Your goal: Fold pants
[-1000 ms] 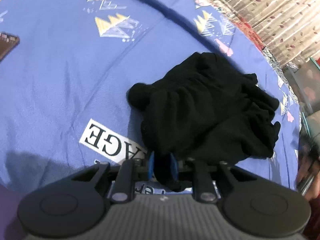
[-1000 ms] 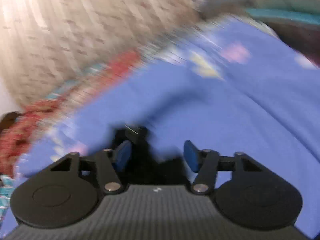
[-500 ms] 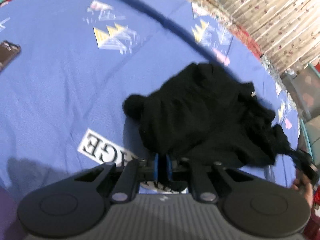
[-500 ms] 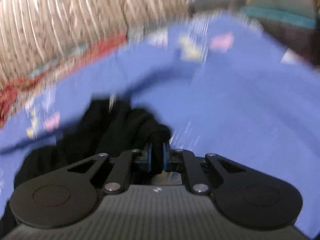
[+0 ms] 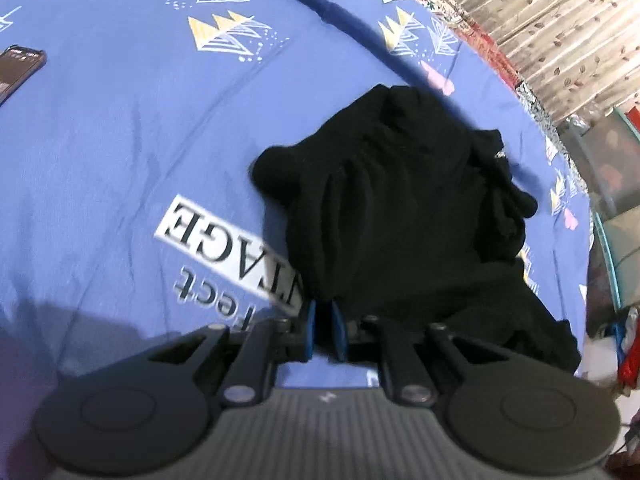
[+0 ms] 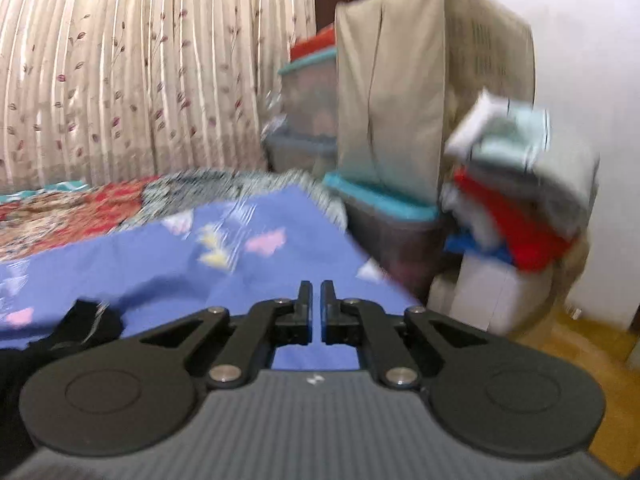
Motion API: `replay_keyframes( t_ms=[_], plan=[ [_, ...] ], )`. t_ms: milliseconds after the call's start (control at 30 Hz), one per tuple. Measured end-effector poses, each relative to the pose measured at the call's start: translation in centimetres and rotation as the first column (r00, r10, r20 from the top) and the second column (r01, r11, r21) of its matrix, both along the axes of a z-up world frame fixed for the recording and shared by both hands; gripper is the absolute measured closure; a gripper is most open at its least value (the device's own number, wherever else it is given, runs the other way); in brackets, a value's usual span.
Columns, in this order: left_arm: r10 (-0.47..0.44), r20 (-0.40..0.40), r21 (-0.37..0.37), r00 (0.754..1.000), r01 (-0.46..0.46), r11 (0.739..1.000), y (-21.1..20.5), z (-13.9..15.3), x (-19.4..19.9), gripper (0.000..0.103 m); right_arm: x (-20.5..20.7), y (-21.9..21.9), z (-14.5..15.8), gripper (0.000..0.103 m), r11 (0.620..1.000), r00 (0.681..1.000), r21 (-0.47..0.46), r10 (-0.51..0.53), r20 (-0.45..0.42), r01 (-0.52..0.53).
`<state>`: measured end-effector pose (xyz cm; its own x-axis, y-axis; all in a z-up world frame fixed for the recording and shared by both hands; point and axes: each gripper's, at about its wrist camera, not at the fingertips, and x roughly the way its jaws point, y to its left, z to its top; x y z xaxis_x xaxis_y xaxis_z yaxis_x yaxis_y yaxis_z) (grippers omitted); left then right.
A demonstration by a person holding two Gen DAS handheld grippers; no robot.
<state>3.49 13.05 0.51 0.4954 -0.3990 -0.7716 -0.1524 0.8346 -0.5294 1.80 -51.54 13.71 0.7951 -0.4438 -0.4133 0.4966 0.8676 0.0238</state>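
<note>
Saw a blue bedsheet filling most of the left wrist view, printed with pale crown and leaf shapes and a white label of black capitals at centre left (upside down from that camera, partly covered). Found the same sheet in the lower left half of the right wrist view, blurred, with a red and grey patterned quilt along its far edge.

Noted a cream curtain with small leaf sprigs across the upper left of the right wrist view, and a tall shape under a beige cover at upper centre. Made out clear storage boxes with teal lids at its foot and behind it, and a loose heap of white, red and blue clothes at right.

Found the black pants crumpled on the sheet from the centre to the lower right of the left wrist view, one rounded lobe poking out to the left. Caught only a dark corner of them at the lower left edge of the right wrist view.

Saw the left gripper at lower centre, blue pads drawn close and pinching the near edge of the pants. Saw the right gripper raised over the sheet, jaws pressed nearly together with nothing visible in the slit.

Spotted a dark phone at the left edge of the left wrist view.
</note>
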Motion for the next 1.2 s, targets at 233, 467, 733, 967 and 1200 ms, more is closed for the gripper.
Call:
replay_keyframes(
  t_ms=[233, 467, 733, 967, 1200],
  plan=[
    [0.051, 0.021, 0.029, 0.998, -0.051, 0.998, 2.0, 1.0, -0.9, 0.070, -4.6, 5.8, -7.2, 0.068, 0.983, 0.989, 0.182, 0.044, -0.139, -0.018],
    [0.057, 0.020, -0.011, 0.998, -0.057, 0.998, 3.1, -0.1, 3.4, 0.041, -5.8, 12.4, -10.4, 0.068, 0.965, 0.960, 0.243, 0.155, -0.232, -0.097],
    [0.057, -0.100, -0.215, 0.993, -0.078, 0.974, 1.1, -4.1, 9.6, 0.092, -3.5, 15.5, -9.6, 0.068, 0.965, 0.952, 0.217, 0.198, -0.233, -0.148],
    [0.112, 0.331, 0.175, 0.937, -0.177, 0.968, 1.5, 3.6, 2.7, 0.092, -3.2, 18.0, -11.3, 0.067, 0.968, 0.946, 0.177, 0.216, -0.242, -0.175],
    [0.296, 0.041, 0.100, 0.954, -0.299, 0.949, 5.7, -3.6, 1.9, 0.080, -2.4, 19.6, -14.0, 0.067, 0.950, 0.930, 0.273, 0.229, -0.286, -0.149]
  ],
)
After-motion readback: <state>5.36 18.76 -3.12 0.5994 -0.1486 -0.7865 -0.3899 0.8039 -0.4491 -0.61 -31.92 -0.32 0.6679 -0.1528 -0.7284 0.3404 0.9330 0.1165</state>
